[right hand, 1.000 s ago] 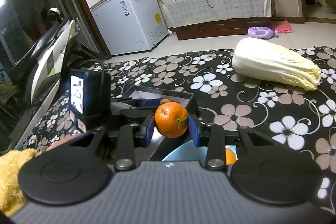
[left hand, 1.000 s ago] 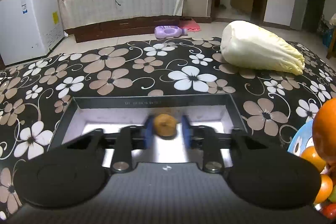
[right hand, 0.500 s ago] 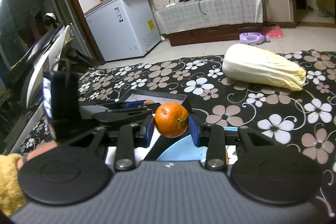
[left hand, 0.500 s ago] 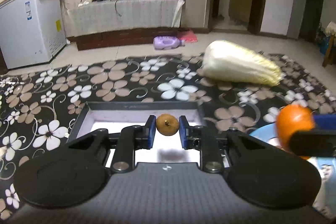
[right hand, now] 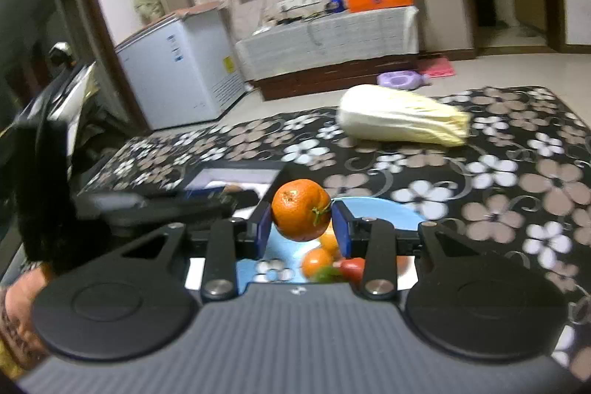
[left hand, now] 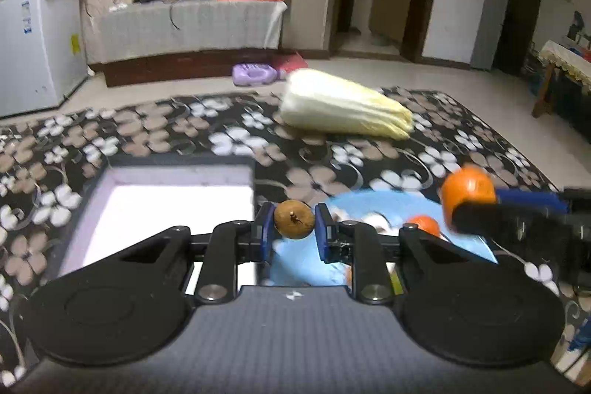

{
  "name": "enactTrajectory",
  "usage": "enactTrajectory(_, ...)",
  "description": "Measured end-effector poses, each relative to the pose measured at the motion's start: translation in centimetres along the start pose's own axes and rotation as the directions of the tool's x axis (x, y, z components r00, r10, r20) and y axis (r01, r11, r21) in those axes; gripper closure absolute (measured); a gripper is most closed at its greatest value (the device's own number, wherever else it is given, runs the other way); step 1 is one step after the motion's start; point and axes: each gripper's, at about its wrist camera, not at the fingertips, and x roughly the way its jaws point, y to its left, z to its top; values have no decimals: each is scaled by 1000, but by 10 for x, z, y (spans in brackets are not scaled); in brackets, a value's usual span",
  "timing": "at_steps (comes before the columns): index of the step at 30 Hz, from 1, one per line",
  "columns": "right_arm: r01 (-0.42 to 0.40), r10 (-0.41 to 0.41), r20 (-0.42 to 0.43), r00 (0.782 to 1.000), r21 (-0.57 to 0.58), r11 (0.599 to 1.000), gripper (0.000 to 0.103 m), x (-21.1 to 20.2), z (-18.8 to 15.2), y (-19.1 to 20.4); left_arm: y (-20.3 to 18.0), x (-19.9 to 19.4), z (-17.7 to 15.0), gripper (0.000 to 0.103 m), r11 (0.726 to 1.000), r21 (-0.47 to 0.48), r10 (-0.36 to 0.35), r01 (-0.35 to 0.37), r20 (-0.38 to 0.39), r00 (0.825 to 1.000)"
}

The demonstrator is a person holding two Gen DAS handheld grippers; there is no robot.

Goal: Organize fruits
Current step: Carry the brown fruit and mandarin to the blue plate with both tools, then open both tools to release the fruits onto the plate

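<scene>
My left gripper (left hand: 294, 223) is shut on a small brown fruit (left hand: 294, 220), held above the near edge of a blue plate (left hand: 373, 205). My right gripper (right hand: 301, 224) is shut on an orange (right hand: 301, 209) above the same blue plate (right hand: 380, 213), which holds several small fruits (right hand: 317, 261). The right gripper with its orange (left hand: 467, 194) also shows at the right of the left wrist view. A black tray with a white floor (left hand: 162, 198) lies left of the plate; it shows in the right wrist view too (right hand: 236, 178).
A large napa cabbage (left hand: 343, 106) lies on the flowered tablecloth (left hand: 166, 128) behind the plate; it shows in the right wrist view as well (right hand: 399, 115). The left gripper's body (right hand: 147, 205) reaches in at the left of the right wrist view.
My left gripper has moved right with the brown fruit, from over the tray to over the blue plate. My right gripper has lifted the orange and stays over the plate.
</scene>
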Motion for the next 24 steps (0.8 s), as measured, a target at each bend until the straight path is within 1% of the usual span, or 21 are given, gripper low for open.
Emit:
enactTrajectory(2, 25, -24, -3, 1000, 12, 1000, 64, -3, -1, -11, -11, 0, -7, 76, 1000, 7, -23, 23, -12, 1000)
enactTrajectory(5, 49, -48, -53, 997, 23, 999, 64, 3, -7, -28, -31, 0, -17, 76, 998, 35, -60, 61, -28, 998)
enactTrajectory(7, 59, -57, -83, 995, 22, 998, 64, 9, -10, -34, -43, -1, -24, 76, 995, 60, -73, 75, -35, 997)
enactTrajectory(10, 74, -72, -102, 992, 15, 997, 64, 16, -12, -38, -53, 1, -32, 76, 993, 74, -83, 88, -59, 995)
enactTrajectory(13, 83, -82, -120, 989, 7, 996, 63, 21, -14, -39, -55, -1, -38, 75, 993, 77, -90, 95, -60, 994)
enactTrajectory(15, 104, -105, -144, 984, -15, 994, 63, 28, -17, -40, -54, -2, -38, 75, 993, 74, -85, 90, -60, 995)
enactTrajectory(18, 136, -143, -170, 975, -52, 989, 62, 39, -21, -40, -52, -3, -37, 75, 995, 77, -58, 62, -48, 997)
enactTrajectory(21, 142, -151, -169, 974, -67, 988, 61, 40, -23, -37, -50, -8, -36, 69, 996, 77, -45, 48, -44, 998)
enactTrajectory(23, 151, -160, -158, 974, -72, 986, 56, 36, -23, -35, -46, -13, -37, 63, 997, 66, -42, 45, -45, 998)
enactTrajectory(24, 151, -161, -153, 975, -73, 986, 53, 34, -23, -34, -45, -16, -38, 55, 997, 59, -37, 40, -48, 998)
